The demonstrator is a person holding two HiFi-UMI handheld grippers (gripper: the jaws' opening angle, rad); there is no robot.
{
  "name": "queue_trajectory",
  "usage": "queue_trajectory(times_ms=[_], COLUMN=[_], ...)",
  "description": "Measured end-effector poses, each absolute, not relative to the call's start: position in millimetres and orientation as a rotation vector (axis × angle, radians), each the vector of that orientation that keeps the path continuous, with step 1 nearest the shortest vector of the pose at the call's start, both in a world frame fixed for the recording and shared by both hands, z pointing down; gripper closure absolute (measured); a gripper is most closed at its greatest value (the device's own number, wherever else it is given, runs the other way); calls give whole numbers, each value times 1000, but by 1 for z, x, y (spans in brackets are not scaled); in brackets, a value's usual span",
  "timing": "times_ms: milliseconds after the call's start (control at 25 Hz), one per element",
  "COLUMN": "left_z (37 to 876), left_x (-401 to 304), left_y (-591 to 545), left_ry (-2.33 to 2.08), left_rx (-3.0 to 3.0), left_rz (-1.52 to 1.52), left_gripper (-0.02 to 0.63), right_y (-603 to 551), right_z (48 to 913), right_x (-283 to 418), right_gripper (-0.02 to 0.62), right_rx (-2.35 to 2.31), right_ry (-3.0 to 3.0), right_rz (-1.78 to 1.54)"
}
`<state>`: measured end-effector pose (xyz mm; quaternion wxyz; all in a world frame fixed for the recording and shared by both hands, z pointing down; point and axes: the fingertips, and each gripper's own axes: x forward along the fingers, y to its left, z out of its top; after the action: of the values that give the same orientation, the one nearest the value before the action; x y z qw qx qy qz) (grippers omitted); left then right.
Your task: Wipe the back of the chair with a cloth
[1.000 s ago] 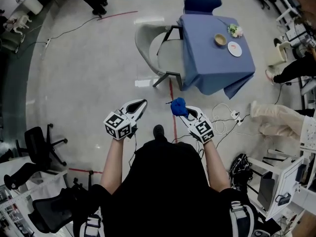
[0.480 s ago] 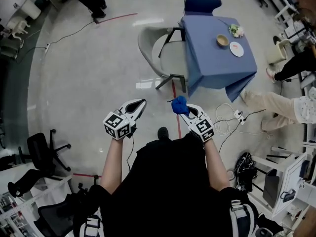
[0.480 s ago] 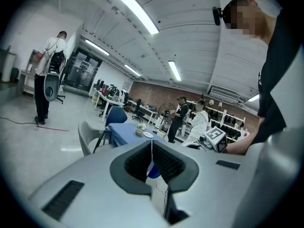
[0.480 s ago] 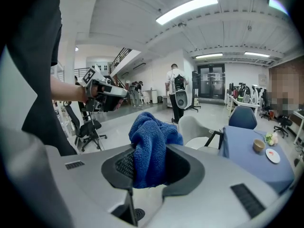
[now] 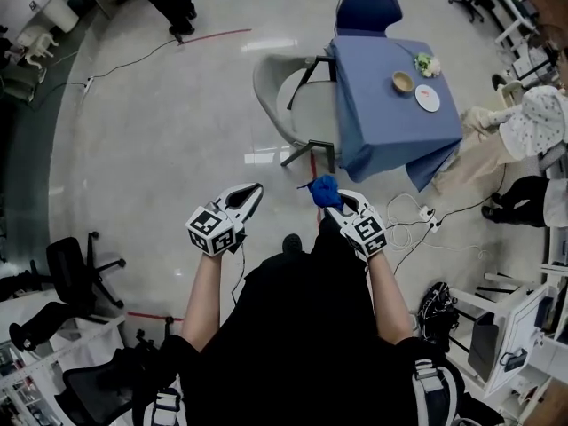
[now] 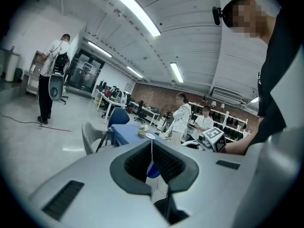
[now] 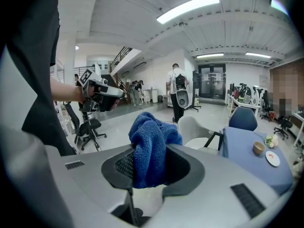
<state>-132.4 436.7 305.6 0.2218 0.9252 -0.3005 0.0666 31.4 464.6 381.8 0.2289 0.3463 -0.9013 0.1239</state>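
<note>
The pale grey chair (image 5: 282,96) stands on the floor ahead of me, pushed against the blue-covered table (image 5: 390,122); its curved back faces me. It also shows in the left gripper view as the chair (image 6: 89,137) and in the right gripper view as the chair (image 7: 194,128). My right gripper (image 5: 329,200) is shut on a bunched blue cloth (image 5: 323,190), which bulges above the jaws as the cloth (image 7: 149,148). My left gripper (image 5: 255,190) is held level beside it, jaws closed together on nothing. Both grippers are well short of the chair.
On the table are a bowl (image 5: 403,81), a white plate (image 5: 427,98) and a small plant. A blue chair (image 5: 365,7) stands behind it. White cables and a power strip (image 5: 419,213) lie right of my feet. A person (image 5: 524,122) stands at right. A black office chair (image 5: 78,269) is at left.
The view has shifted forward, so the chair and table sit a little lower and nearer. The person at right has moved up the frame. Both grippers keep their pose and the cloth stays held.
</note>
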Motion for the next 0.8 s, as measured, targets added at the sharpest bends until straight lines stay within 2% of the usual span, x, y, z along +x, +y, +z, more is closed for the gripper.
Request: queue_trajectory(times_ms=[320,800], left_z=[311,323], left_x=[-149,-138], left_y=[416,321], left_ry=[-910,-973], left_rx=[2504,2483], left_rz=[189,242], left_gripper=[578,578], right_y=[435,333], right_z=[388,406], right_x=[21,31], right_gripper=[460,460], right_rx=[898,819], right_ry=[-2517,-2536], right_rz=[349,365])
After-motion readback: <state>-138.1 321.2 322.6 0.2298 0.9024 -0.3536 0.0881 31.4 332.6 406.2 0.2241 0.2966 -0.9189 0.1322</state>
